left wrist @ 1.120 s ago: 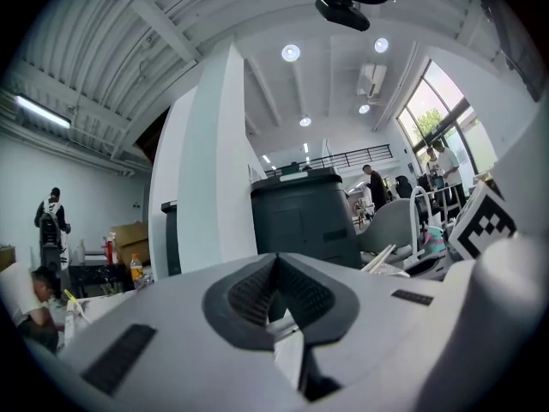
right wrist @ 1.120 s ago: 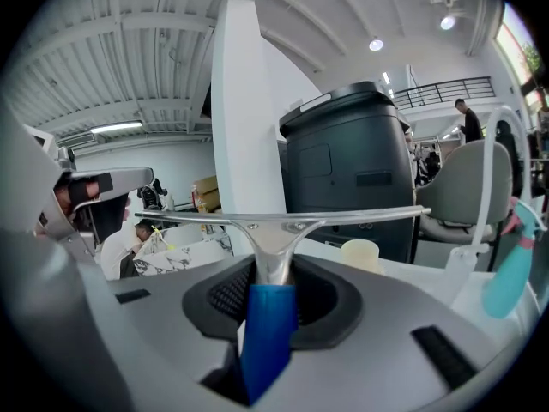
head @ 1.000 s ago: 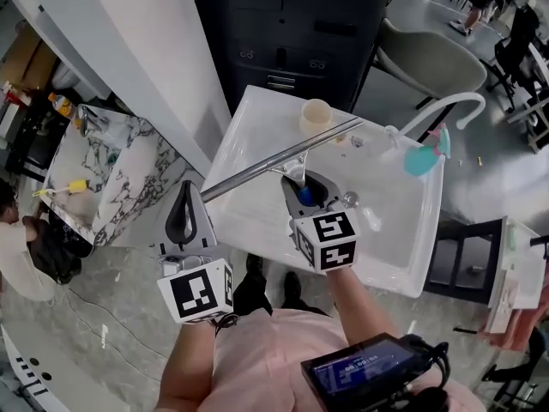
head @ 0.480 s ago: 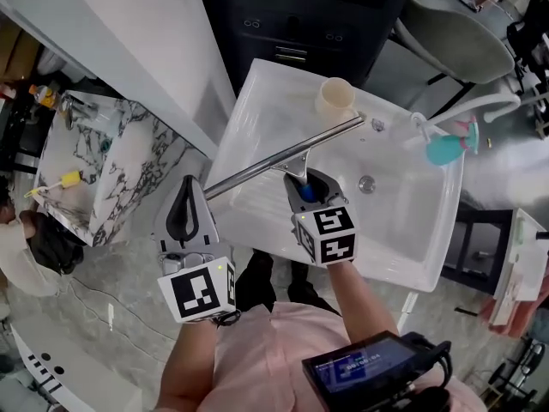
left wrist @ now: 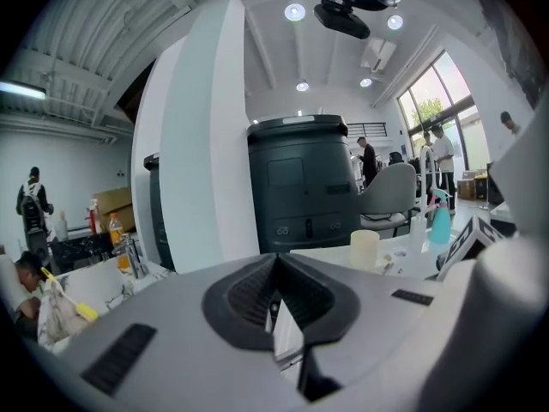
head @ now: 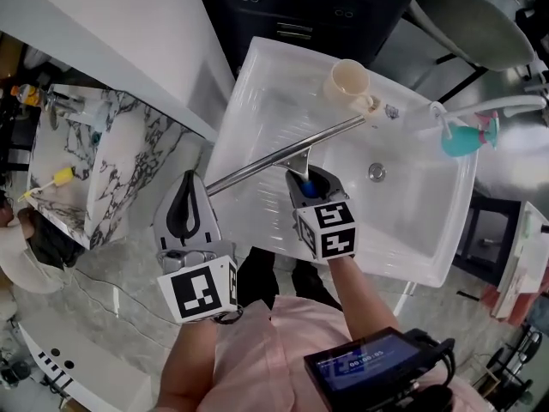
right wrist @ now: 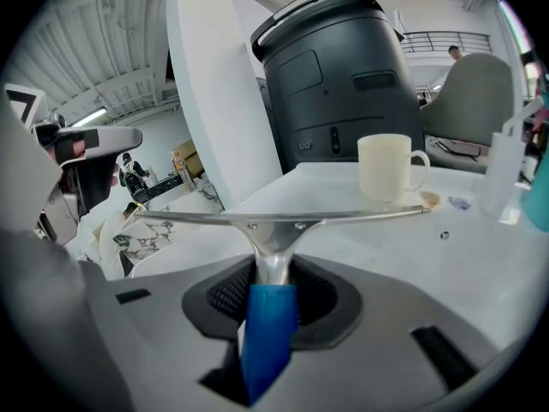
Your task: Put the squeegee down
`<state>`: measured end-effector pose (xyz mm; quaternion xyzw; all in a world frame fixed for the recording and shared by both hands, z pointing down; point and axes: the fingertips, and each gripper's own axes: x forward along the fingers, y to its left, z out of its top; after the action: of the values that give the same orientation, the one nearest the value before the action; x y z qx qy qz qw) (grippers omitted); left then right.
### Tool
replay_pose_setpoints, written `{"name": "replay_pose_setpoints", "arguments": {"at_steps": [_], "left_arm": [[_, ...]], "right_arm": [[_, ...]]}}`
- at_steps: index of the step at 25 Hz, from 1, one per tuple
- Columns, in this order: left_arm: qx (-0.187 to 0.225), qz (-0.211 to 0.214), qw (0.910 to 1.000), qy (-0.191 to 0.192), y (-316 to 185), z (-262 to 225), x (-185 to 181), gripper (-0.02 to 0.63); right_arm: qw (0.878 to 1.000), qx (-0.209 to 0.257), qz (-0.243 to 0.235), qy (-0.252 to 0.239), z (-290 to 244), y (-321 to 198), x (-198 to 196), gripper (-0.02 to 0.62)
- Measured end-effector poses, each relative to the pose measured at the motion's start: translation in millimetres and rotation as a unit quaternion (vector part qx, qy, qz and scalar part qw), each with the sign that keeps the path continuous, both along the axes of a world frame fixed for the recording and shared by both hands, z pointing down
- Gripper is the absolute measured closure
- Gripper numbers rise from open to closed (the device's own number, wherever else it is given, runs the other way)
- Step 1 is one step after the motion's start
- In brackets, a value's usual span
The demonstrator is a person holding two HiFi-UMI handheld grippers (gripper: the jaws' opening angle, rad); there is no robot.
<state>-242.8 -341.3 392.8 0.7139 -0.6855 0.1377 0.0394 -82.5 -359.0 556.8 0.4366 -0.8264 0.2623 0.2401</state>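
In the right claw [right wrist: 273, 283] sits the squeegee [right wrist: 279, 220], clamped by its handle.

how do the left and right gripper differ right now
The right gripper grips the squeegee by its blue handle; the left gripper is shut on nothing. The right is over the sink; the left sits off its edge. Both carry marker cubes.

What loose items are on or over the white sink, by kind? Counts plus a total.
squeegee: 1
mug: 1
spray bottle: 1
Total: 3
The small bits beside the mug are too small to identify, so they are not counted.
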Motion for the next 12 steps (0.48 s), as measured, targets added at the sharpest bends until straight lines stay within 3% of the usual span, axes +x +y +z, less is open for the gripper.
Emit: {"name": "replay_pose_setpoints", "arguments": {"at_steps": [12], "left_arm": [[-0.022, 0.000, 0.9997, 0.007, -14.0, 23.4, -12.7, 0.597]], "right_arm": [[0.999, -0.037, 0.001, 0.005, 34.4, 4.2, -13.7, 0.492]]}}
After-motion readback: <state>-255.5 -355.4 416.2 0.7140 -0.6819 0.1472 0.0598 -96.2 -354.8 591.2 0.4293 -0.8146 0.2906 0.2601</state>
